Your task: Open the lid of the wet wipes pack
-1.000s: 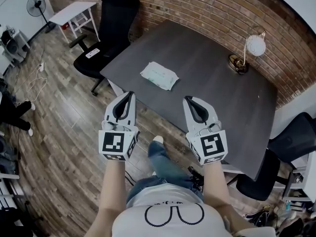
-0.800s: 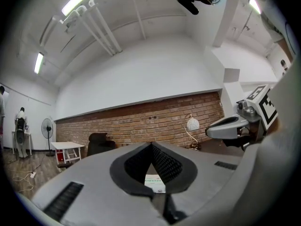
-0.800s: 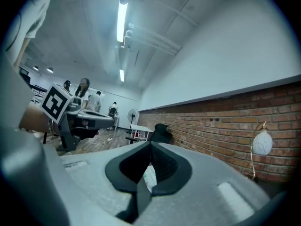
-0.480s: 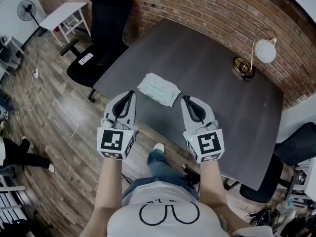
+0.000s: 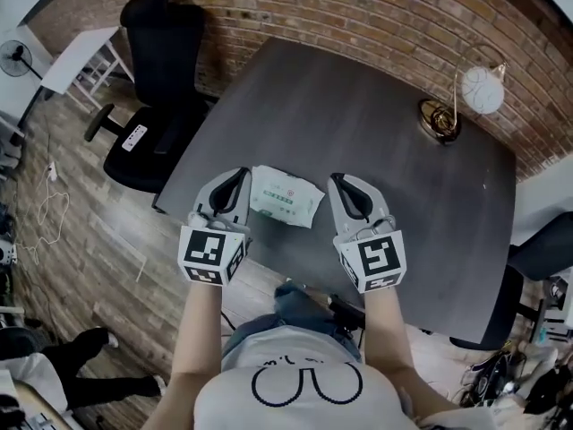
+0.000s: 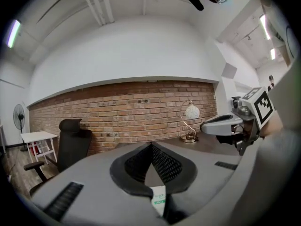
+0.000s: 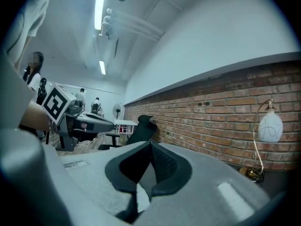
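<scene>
Dark table (image 5: 385, 141) under a brick wall. One wet wipes pack (image 5: 285, 195) lies near the front edge, between my two tongs, its lid too small to make out. Left tongs (image 5: 236, 175) and right tongs (image 5: 338, 181) are both clenched on nothing. One lamp (image 5: 482, 90) stands far right.

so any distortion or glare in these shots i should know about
Head view: fisheye bows the table edges, though the wet wipes pack is sharp. Left gripper view: black corners, curved brick wall. Right gripper view: ceiling light blown out, bluish cast.
</scene>
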Demonstrator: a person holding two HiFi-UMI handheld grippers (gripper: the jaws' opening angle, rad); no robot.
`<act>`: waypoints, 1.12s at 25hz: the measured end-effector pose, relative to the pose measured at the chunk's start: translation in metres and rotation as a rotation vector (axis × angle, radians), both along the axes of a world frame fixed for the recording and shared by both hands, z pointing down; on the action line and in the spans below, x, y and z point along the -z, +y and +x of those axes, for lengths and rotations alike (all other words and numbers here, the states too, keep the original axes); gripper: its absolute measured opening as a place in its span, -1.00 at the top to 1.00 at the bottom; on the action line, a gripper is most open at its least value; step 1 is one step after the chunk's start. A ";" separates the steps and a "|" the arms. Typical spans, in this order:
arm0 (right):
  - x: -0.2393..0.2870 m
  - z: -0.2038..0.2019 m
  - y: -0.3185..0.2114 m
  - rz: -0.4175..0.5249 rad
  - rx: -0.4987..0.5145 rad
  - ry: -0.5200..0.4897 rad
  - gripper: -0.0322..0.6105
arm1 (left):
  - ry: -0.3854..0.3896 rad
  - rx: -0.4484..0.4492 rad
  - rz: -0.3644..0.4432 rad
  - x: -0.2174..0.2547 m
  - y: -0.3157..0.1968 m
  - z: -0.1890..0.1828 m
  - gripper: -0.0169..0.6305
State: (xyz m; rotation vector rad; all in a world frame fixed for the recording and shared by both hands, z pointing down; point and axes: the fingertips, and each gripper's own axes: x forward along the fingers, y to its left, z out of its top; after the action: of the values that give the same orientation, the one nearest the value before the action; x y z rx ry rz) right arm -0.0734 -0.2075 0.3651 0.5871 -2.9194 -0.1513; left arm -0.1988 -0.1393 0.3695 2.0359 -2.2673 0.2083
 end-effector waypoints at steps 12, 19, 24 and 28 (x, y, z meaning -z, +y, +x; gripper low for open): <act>-0.022 0.012 -0.034 -0.029 -0.172 0.077 0.89 | 0.078 -0.081 -0.075 -0.031 -0.057 -0.030 0.95; -0.010 0.011 -0.034 0.003 -0.299 0.100 0.89 | 0.106 -0.269 -0.125 -0.040 -0.080 -0.029 0.37; -0.012 0.000 -0.029 -0.021 -0.375 0.101 0.89 | 0.035 -0.494 -0.197 -0.051 -0.079 -0.013 0.35; -0.034 -0.012 -0.021 -0.080 -0.425 0.123 0.89 | -0.020 -0.666 -0.257 -0.072 -0.068 -0.003 0.35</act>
State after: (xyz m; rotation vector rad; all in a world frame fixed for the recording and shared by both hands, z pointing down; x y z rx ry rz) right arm -0.0856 -0.2289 0.3990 1.1192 -2.5983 -0.0164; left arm -0.2013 -0.2076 0.4416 2.5480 -1.3916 0.5268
